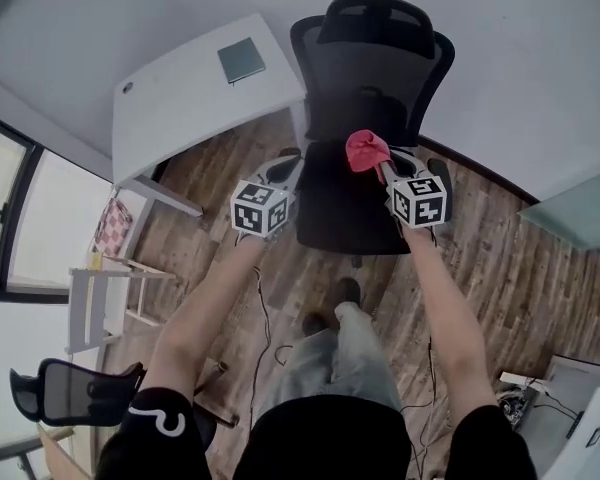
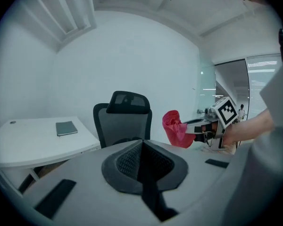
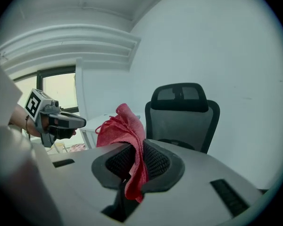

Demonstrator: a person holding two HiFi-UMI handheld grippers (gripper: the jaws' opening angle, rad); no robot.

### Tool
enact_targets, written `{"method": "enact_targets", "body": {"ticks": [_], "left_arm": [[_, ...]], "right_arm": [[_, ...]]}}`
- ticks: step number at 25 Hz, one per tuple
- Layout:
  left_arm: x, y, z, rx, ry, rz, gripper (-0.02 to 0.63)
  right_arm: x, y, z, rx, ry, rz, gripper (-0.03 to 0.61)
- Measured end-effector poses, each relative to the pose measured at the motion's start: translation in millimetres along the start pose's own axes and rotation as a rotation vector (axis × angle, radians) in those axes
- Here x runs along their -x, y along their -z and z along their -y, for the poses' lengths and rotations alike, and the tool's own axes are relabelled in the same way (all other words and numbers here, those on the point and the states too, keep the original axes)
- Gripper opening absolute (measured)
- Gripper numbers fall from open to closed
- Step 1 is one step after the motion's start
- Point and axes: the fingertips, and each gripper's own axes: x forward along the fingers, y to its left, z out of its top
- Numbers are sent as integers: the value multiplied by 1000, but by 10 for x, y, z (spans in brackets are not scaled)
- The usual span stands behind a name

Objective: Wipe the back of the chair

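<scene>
Right gripper (image 3: 137, 160) clamped on a red cloth (image 3: 126, 126), raised before the backrest of the black mesh office chair (image 1: 375, 68), left gripper (image 2: 142, 160) pressed together and empty, chair just beside the white counter's (image 1: 180, 98) corner.

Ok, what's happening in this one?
A person stands facing a black office chair with a claw in each hand. The right claw is shut on a red cloth, held up short of the chair and not touching it. The left claw is shut and empty, alongside. Wiping has not yet begun.
</scene>
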Motion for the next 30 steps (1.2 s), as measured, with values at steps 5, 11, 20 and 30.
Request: {"method": "enact_targets", "body": {"ticks": [5,11,20,30], "left_arm": [[509,-162,423,9,7,32,25],[821,-403,1066,-31,64,77,25],[966,-649,1874,-27,10,133,25],[938,-681,2580,-46,-57,138,25]], "right_arm": [[717,-284,-199,61,-3,23,63],[1371,-400,-262,27,14,61,63],[2010,-383,-198,24,-42,92,63],[2625,-373,66,10,-125,118,63]]}}
